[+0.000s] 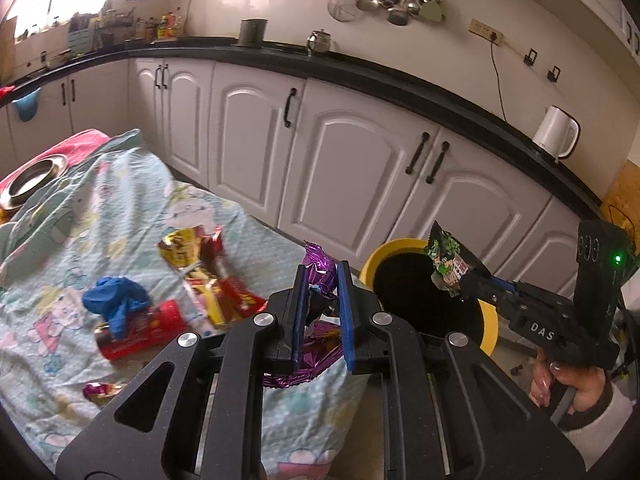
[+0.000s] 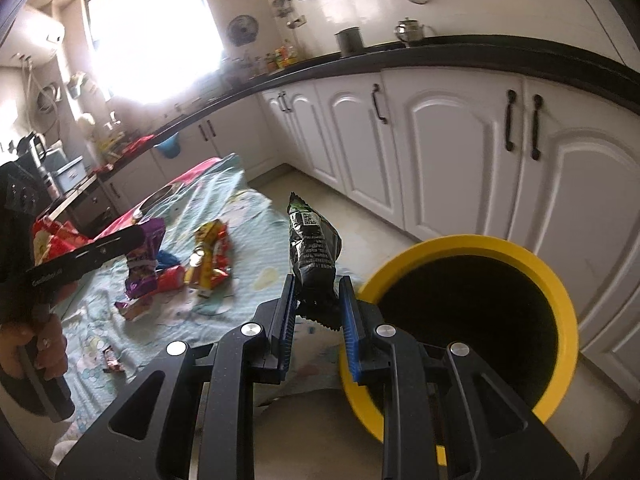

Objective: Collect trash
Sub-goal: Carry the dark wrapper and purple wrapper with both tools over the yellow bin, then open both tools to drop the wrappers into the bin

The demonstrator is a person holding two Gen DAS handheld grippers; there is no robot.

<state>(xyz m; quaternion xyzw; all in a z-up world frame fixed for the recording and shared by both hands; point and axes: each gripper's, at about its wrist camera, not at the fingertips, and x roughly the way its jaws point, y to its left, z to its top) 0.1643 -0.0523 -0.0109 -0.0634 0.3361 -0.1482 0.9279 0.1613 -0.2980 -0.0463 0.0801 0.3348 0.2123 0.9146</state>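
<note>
My left gripper (image 1: 320, 280) is shut on a crumpled purple foil wrapper (image 1: 318, 270) and holds it over the table's near corner, beside the yellow bin (image 1: 370, 264). My right gripper (image 2: 318, 292) is shut on a black and green snack packet (image 2: 314, 252), which stands upright between the pads next to the bin (image 2: 464, 242). In the left wrist view the right gripper (image 1: 472, 280) holds that packet (image 1: 448, 264) over the bin's dark opening. More wrappers lie on the table: a red and yellow heap (image 1: 212, 276), a red packet (image 1: 140, 332) and a blue glove (image 1: 114, 304).
The table wears a pale cartoon-print cloth (image 1: 100, 220) with a metal bowl (image 1: 32, 182) at its far end. White cabinets (image 1: 360, 160) under a black counter (image 1: 400, 84) run behind. A white kettle (image 1: 556, 132) stands on the counter. A small wrapper (image 1: 100, 392) lies near the table's edge.
</note>
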